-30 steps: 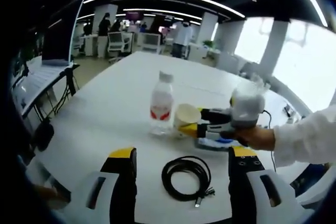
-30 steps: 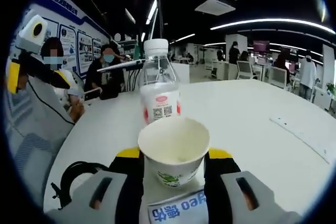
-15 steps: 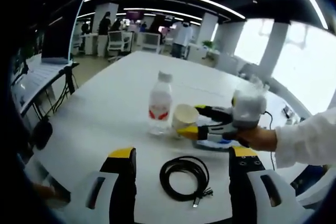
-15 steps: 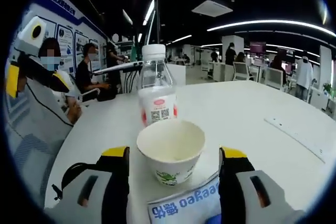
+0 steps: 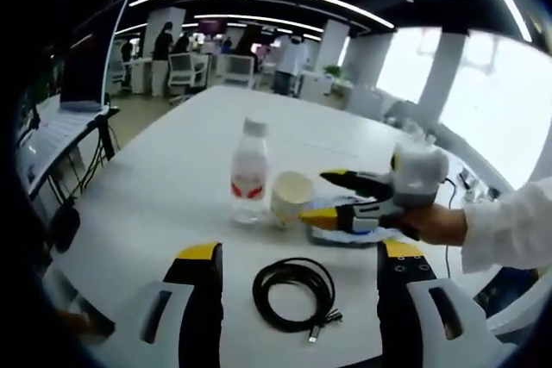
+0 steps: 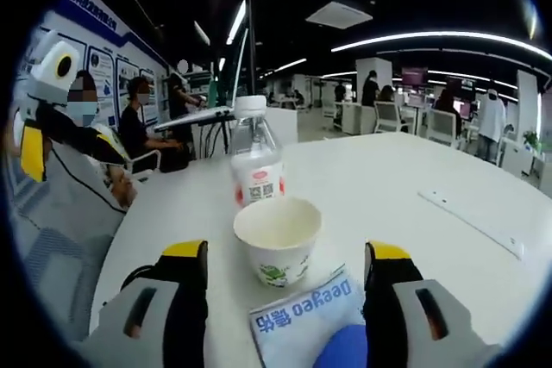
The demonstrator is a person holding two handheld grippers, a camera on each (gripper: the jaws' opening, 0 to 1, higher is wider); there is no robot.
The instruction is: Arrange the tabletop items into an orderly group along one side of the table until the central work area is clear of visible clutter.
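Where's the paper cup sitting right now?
In the right gripper view the paper cup stands on the table ahead of the open jaws, just before the water bottle, behind the blue-print packet.

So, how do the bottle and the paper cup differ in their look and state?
The bottle is tall, clear plastic with a red-and-white label; the paper cup is short, opaque and cream-coloured with a green print. The bottle is closed by a white cap, while the paper cup is open on top. Both stand upright, side by side on the white table.

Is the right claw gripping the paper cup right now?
No. The right claw is open, its jaws spread clear of the paper cup standing free between them.
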